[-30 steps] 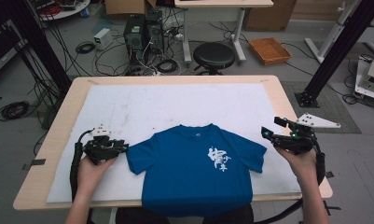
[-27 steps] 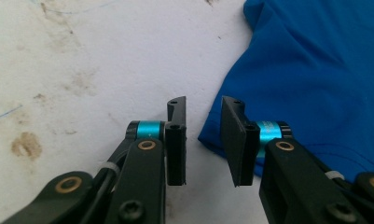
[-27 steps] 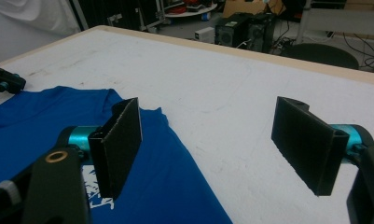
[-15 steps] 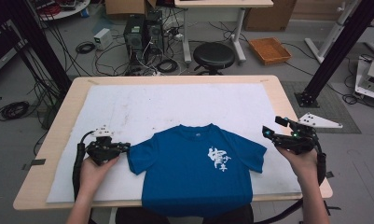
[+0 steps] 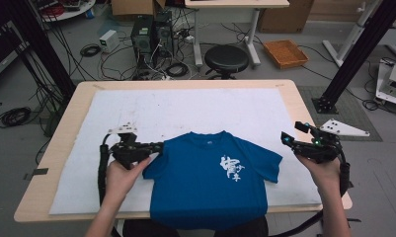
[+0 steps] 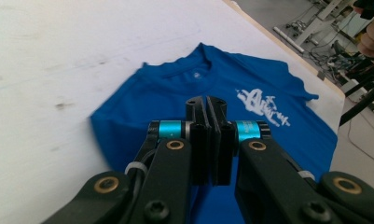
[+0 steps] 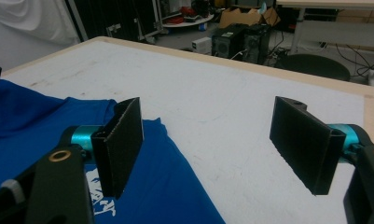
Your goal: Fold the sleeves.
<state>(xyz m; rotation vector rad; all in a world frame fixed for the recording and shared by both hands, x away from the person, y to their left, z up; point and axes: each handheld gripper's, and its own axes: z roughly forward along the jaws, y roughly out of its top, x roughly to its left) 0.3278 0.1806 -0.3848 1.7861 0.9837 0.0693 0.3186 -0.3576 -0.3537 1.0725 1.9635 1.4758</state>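
White sheeting (image 5: 136,106) covers the table, the blue T-shirt (image 5: 210,185) lies flat at its near edge — limp, light cloth, so I keep my left gripper (image 6: 206,105) clenched on its sleeve edge, my right gripper (image 7: 208,140) spread wide beside the other sleeve.

left gripper (image 6: 207,105) fingers pressed together, right gripper (image 7: 212,144) fingers spread wide

One blue T-shirt (image 5: 210,182) on one bench (image 5: 67,118), one white mat (image 5: 185,111), two grippers, left (image 5: 158,146) and right (image 5: 283,138), one black stool (image 5: 226,58), one orange tray (image 5: 286,52)
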